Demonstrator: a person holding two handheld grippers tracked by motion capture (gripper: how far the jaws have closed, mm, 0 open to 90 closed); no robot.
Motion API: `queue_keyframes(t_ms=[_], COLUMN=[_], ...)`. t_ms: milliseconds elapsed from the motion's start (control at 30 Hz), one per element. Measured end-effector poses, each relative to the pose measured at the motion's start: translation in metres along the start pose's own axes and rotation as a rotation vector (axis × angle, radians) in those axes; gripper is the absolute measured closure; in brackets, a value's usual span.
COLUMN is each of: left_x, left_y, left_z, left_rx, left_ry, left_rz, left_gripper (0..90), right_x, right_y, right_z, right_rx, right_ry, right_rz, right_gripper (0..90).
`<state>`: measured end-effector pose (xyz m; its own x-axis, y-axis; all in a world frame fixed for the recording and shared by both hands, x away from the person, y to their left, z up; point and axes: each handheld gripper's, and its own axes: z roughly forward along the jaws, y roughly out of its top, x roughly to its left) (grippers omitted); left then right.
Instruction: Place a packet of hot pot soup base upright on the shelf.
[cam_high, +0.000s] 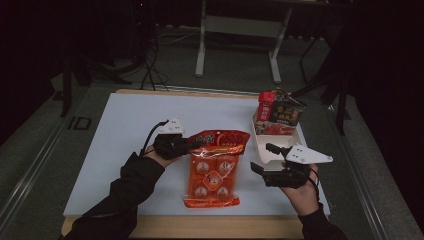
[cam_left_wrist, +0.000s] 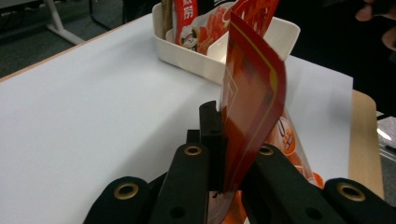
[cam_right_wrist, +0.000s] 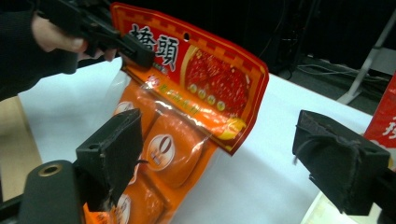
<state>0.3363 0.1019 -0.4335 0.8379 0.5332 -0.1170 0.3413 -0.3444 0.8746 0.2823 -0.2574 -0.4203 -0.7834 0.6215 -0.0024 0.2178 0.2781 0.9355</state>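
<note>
An orange snack bag (cam_high: 212, 172) with a red header lies on the white table top (cam_high: 125, 150), its top end lifted. My left gripper (cam_high: 192, 144) is shut on the header's left corner. In the left gripper view the jaws (cam_left_wrist: 224, 140) pinch the red header card (cam_left_wrist: 252, 93) edge-on. The right gripper view has the same bag (cam_right_wrist: 187, 70) hanging from the left gripper (cam_right_wrist: 135, 51). My right gripper (cam_high: 262, 157) stands open just right of the bag, nothing between its pads (cam_right_wrist: 116, 149).
A white tray (cam_high: 295, 137) at the table's right holds several upright red snack packets (cam_high: 280, 112); it is seen again beyond the bag as the tray (cam_left_wrist: 187, 58). The wooden table edge (cam_high: 200, 225) runs along the front. Metal desk legs (cam_high: 200, 50) stand on the floor behind.
</note>
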Motion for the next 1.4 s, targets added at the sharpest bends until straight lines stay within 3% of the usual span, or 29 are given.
queue_keyframes(t_ms=[200, 433, 500, 667, 800, 1000, 1100, 1233, 1333, 1400], left_x=[-0.006, -0.014, -0.016, -0.021, -0.023, -0.027, -0.028, -0.028, -0.029, -0.031], left_y=[0.003, 0.005, 0.006, 0.008, 0.008, 0.008, 0.009, 0.009, 0.009, 0.011], left_z=[-0.004, -0.008, -0.010, -0.011, -0.011, -0.011, -0.011, -0.012, -0.015, -0.019], left_rx=[-0.019, -0.049, -0.067, -0.092, -0.102, -0.112, -0.113, -0.106, -0.107, -0.113], left_ry=[-0.025, -0.061, -0.089, -0.121, -0.130, -0.130, -0.131, -0.127, -0.138, -0.142], left_rz=[0.031, 0.049, 0.056, 0.051, 0.053, 0.054, 0.053, 0.038, 0.042, 0.041], left_gripper=[89.9, 90.0, 90.0, 90.0, 90.0, 89.9, 89.9, 89.9, 89.8, 89.7], right_x=[-0.002, -0.005, -0.005, -0.011, -0.012, -0.011, -0.008, -0.007, -0.003, -0.002], right_y=[0.004, 0.004, 0.004, 0.002, 0.000, -0.003, -0.002, 0.000, 0.005, 0.008], right_z=[0.012, 0.027, 0.029, 0.036, 0.039, 0.043, 0.046, 0.045, 0.042, 0.038], right_rx=[-0.011, 0.010, 0.015, 0.030, 0.051, 0.059, 0.066, 0.077, 0.097, 0.099], right_ry=[0.021, 0.063, 0.074, 0.058, 0.091, 0.144, 0.166, 0.237, 0.245, 0.266], right_rz=[0.010, 0.026, 0.025, 0.034, 0.019, 0.008, -0.005, 0.007, -0.014, -0.002], right_gripper=[9.7, 10.0, 13.0, 15.2, 25.6, 52.6, 61.1, 89.8, 90.0, 90.0])
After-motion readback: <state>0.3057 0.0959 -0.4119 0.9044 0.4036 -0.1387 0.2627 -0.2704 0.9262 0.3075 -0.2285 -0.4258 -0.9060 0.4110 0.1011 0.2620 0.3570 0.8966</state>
